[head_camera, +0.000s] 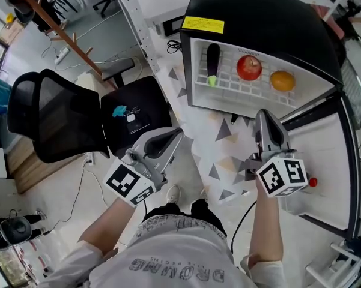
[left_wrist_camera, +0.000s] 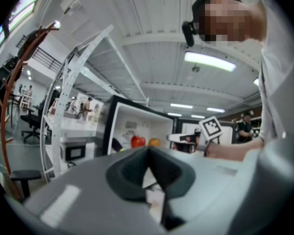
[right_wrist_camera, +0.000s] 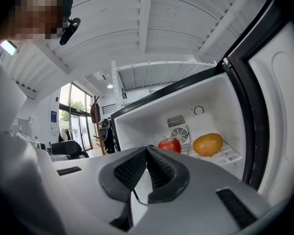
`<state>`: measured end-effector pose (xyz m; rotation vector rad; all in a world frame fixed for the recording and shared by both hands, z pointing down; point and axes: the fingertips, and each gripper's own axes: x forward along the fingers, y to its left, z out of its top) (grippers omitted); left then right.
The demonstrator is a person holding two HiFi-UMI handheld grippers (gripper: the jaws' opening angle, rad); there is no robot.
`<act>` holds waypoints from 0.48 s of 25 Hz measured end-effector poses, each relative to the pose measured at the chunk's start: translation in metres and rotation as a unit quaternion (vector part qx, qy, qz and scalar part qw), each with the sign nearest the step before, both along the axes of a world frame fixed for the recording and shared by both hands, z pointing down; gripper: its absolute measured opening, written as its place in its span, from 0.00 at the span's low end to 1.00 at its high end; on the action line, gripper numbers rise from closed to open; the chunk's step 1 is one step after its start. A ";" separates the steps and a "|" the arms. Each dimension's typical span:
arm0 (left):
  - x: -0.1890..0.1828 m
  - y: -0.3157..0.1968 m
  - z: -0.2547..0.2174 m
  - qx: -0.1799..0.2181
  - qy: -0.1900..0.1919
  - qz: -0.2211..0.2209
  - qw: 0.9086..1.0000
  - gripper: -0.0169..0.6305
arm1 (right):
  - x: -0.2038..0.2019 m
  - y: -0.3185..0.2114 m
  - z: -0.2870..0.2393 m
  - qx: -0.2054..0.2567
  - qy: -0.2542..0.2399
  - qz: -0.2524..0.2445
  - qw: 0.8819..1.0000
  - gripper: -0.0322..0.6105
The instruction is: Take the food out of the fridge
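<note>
A small black fridge (head_camera: 258,17) sits on the floor with its door (head_camera: 330,161) swung wide open to the right. A yellow label (head_camera: 203,24) is stuck on top, near the front edge. It has black writing, but the letters are too small to read.

The food is inside, on a white wire shelf (head_camera: 228,84). A dark eggplant (head_camera: 212,60) is on the left, a red apple (head_camera: 248,68) is in the middle, and an orange (head_camera: 282,81) is on the right. They lie apart from each other.

The right gripper (head_camera: 265,117) points at the fridge, near its front edge and between the opening and the door. Its jaws are pressed together with nothing in them. The left gripper (head_camera: 174,135) is farther back on the left. Its jaws are also together and hold nothing. Each gripper has a cube with black and white squares.

White floor with grey triangles (head_camera: 222,131) lies between the grippers and the fridge. A black chair (head_camera: 54,119) stands near the left gripper.
</note>
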<state>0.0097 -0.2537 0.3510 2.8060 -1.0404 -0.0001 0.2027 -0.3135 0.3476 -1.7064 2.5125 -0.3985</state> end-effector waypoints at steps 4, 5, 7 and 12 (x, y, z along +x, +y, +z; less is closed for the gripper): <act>-0.001 -0.005 0.004 -0.004 -0.001 -0.008 1.000 0.04 | 0.003 -0.022 0.000 0.005 0.020 0.002 1.000 0.05; -0.001 -0.006 0.005 -0.005 -0.001 -0.009 1.000 0.04 | 0.004 -0.027 0.000 0.007 0.024 0.002 1.000 0.07; -0.001 -0.008 0.007 -0.008 -0.002 -0.012 1.000 0.04 | 0.005 -0.037 -0.002 0.009 0.029 0.002 1.000 0.09; 0.000 -0.012 0.010 -0.012 -0.004 -0.016 1.000 0.04 | 0.005 -0.060 -0.002 0.010 0.038 0.002 0.999 0.16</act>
